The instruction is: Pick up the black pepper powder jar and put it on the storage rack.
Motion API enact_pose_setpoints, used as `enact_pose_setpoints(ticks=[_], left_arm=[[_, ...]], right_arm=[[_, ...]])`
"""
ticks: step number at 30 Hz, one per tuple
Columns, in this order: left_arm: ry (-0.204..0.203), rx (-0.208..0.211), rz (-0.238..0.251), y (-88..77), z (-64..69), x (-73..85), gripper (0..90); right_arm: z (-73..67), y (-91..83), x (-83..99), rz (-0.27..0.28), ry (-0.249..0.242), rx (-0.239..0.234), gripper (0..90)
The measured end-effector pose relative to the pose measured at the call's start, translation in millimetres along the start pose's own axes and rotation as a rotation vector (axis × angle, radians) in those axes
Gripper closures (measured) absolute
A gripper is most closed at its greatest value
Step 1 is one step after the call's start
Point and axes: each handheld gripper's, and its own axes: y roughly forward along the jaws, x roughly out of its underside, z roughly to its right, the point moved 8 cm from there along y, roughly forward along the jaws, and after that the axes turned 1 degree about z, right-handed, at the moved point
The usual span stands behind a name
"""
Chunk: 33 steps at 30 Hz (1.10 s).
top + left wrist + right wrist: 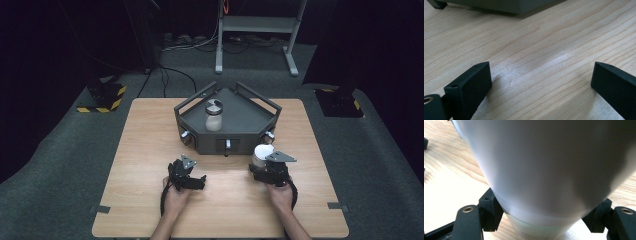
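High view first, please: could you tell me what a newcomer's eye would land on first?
The dark grey angular tray with raised rails at the far middle of the light wooden table draws the eye, with a clear jar holding pale contents under a black-and-white lid standing upright in it. Next comes the white cylindrical container clamped in the right gripper before the tray, while the left gripper sits open over bare wood.

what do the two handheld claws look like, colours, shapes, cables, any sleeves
Both claws are black. The left claw and right claw each carry a grey three-cornered plate on top and trail a black cable. The jaws are flat black blocks with small screw holes and brass-coloured eyelets at the base. The forearms are bare, no sleeves.
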Motion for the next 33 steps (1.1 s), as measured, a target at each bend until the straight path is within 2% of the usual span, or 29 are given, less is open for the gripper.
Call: enact_pose_setpoints(ticks=[17,28,33], left_arm=[[0.000,0.000,0.000,0.0,0.0,0.0,3.3],[0.000,0.000,0.000,0.0,0.0,0.0,3.3],[0.000,0.000,0.000,0.0,0.0,0.0,3.3]], right_arm=[[-0.5,-3.8,-0.4,0.007,-0.016,0.007,30.5],[1.1,-14.5,-11.7,0.002,-0.042,0.005,30.6],[3.5,-17.8,-14.7,0.004,-0.039,-0.005,30.6]])
